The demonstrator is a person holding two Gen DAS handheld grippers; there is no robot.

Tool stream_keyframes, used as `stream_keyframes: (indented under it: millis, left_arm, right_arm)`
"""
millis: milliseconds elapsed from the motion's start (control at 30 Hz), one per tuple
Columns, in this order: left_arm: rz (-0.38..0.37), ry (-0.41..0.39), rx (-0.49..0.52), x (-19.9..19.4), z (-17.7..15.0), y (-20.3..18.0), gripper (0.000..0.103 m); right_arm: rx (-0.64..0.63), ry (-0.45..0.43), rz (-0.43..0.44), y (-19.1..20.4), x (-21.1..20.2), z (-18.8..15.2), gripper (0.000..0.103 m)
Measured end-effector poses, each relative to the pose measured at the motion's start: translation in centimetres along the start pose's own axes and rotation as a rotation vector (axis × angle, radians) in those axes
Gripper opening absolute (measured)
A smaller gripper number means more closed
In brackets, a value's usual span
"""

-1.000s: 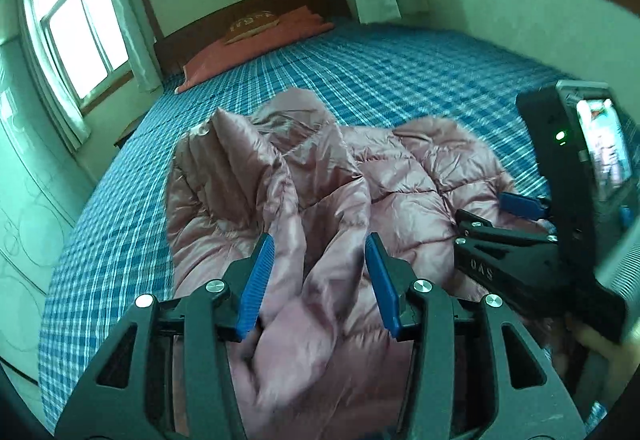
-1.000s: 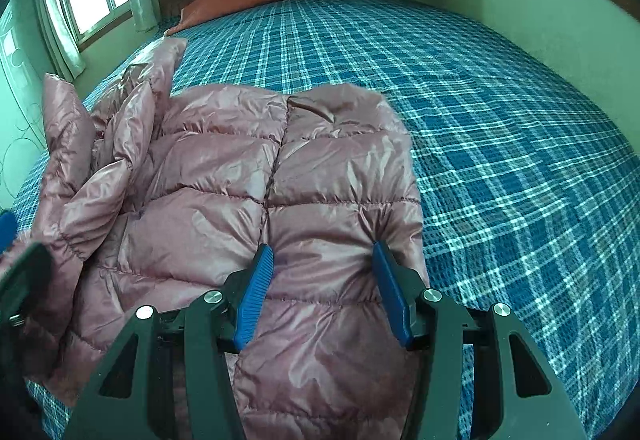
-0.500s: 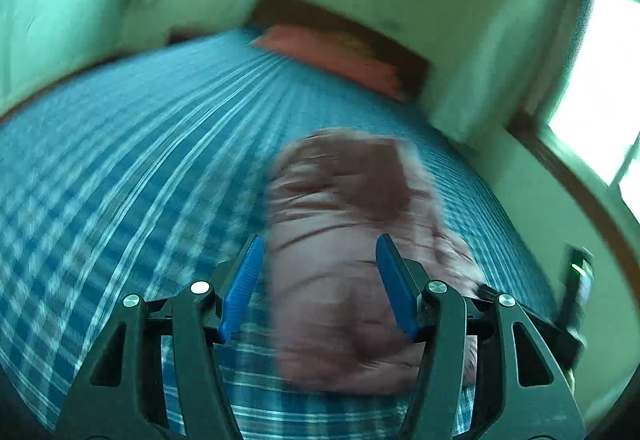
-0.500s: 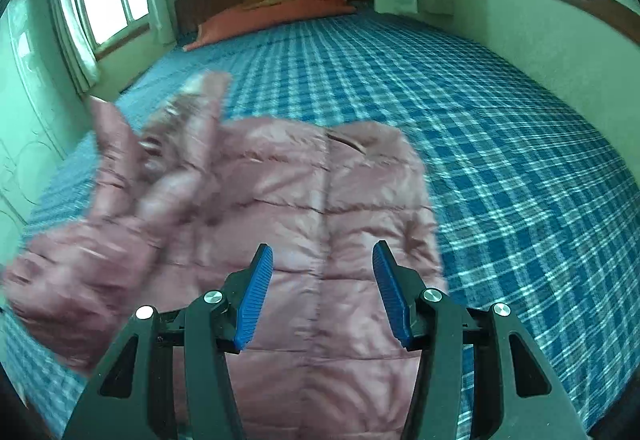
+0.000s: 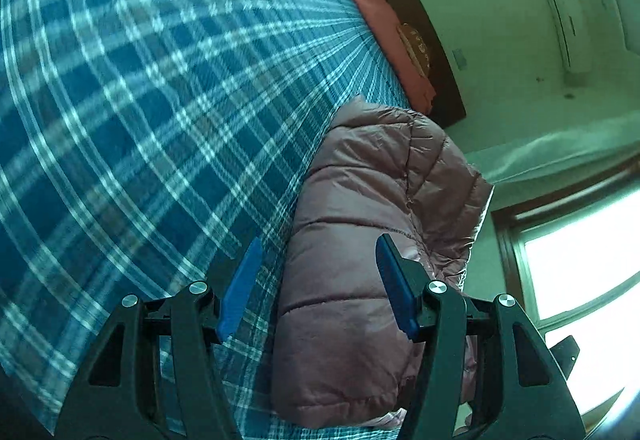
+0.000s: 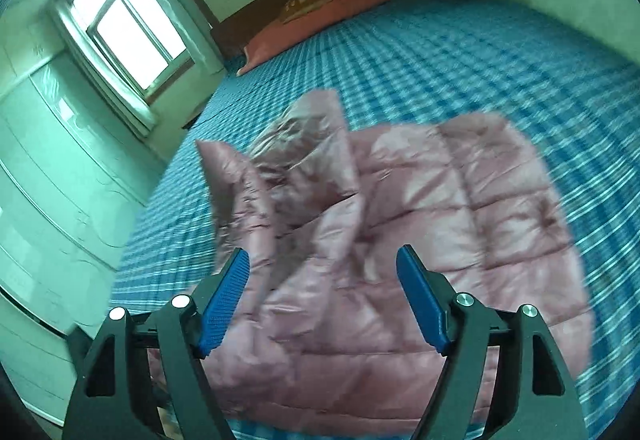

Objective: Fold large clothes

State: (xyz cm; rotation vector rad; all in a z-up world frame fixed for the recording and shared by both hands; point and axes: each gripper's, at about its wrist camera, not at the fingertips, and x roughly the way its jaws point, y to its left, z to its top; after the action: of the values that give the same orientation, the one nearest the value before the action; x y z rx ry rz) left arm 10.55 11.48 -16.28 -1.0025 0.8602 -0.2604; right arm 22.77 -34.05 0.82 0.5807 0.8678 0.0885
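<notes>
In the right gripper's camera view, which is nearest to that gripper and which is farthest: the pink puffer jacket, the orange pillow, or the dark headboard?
1. Pink puffer jacket, just ahead of the right gripper.
2. Orange pillow, far end of the bed.
3. Dark headboard, behind the pillow, against the wall.

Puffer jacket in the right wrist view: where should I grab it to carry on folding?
Judging from this blurred view, take the loose sleeve of the pink puffer jacket. It stands bunched up on the jacket's left half, a raised ridge to pinch. Bring the open right gripper in from the near hem side.
</notes>
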Motion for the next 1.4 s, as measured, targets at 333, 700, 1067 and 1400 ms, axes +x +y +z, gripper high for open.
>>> stream_keyframes:
  millis: [333,700,1067,1400]
  left_arm:
    - [0.010,0.041,0.009,2.6,-0.9,0.0,0.058]
    - [-0.052,0.081,0.078,3.9,-2.2,-3.8,0.076]
    - [-0.025,0.239,0.207,10.0,-7.9,-8.0,0.079]
    - [0.110,0.223,0.370,13.1,-9.8,-8.7,0.052]
  right_arm:
    - [0.041,0.101,0.029,1.3,5.0,0.0,0.075]
    - [0.091,-0.013,0.071,-4.2,-0.2,2.1,0.009]
    - [0.260,-0.034,-0.020,-16.9,-2.3,1.0,0.009]
    - [0.299,-0.020,0.026,-19.6,0.1,-0.3,0.009]
